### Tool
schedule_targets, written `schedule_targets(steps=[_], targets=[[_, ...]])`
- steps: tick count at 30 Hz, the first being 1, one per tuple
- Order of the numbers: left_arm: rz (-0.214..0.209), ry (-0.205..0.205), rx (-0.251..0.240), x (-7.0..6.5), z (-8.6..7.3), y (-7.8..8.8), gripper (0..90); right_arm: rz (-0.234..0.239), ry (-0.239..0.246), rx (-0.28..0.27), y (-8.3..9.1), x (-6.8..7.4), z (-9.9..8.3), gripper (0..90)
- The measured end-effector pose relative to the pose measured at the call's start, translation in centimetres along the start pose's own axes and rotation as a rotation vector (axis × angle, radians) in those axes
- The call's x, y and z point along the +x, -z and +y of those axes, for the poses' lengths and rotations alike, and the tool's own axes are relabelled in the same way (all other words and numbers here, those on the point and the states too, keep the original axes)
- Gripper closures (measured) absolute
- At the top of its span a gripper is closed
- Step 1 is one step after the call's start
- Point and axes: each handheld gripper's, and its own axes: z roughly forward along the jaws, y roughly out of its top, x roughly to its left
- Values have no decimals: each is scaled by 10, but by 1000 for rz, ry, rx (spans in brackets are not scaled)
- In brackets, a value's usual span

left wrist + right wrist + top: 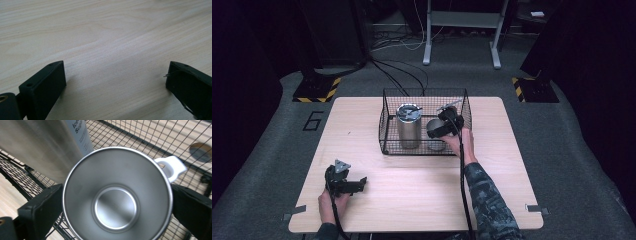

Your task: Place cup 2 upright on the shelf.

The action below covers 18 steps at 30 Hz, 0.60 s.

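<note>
A black wire basket (pixel 424 91) stands on the middle of the wooden table (pixel 412 185). Inside it at the left is a tall steel tumbler (pixel 408 127) with a lid. My right gripper (pixel 446 125) reaches into the basket's right half and is shut on a steel cup (pixel 433 128). In the right gripper view the cup (pixel 116 220) sits mouth-on between the two jaws of my right gripper (pixel 116 190), its white handle (pixel 171 166) pointing up right, the tumbler (pixel 45 145) just beyond. My left gripper (pixel 357 184) rests open on the table's near left; its own view shows the left gripper (pixel 113 72) with bare wood between its jaws.
Cables run over the grey floor behind the table, near a metal stand's legs (pixel 462 45). Two yellow-and-black striped bases (pixel 316 90) sit at the far corners. A sleeved forearm (pixel 484 195) crosses the table's near right.
</note>
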Motion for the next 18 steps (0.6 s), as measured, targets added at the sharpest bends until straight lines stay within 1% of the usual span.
schedule_targets(steps=[1, 2, 8, 9, 11, 12, 13, 15, 16, 18], targets=[[-1, -10, 6, 1, 0, 0, 27, 1, 5, -3, 1, 0, 0, 0], [0, -9, 3, 1, 0, 0, 27, 0, 6, -5, 3, 1, 1, 0], [-1, -8, 4, 1, 0, 0, 27, -20, 24, -57, 19, 4, 2, 0], [-1, -9, 4, 1, 0, 0, 27, -21, 22, -69, 23, 5, 2, 0], [-1, -9, 4, 1, 0, 0, 27, -20, 44, -102, 33, 5, 1, 0], [0, -9, 3, 1, 0, 0, 28, -17, 45, -117, 37, 6, 0, 0], [-1, -10, 5, 1, 0, 0, 28, -17, 43, -124, 42, 7, -1, 0], [-1, -11, 3, 1, 0, 0, 28, -10, 58, -144, 50, 9, -3, 0], [0, -12, 3, 1, 0, 0, 28, -9, 58, -152, 56, 11, -5, 0], [0, -12, 3, 1, 0, 0, 28, -3, 86, -173, 65, 12, -9, 0]])
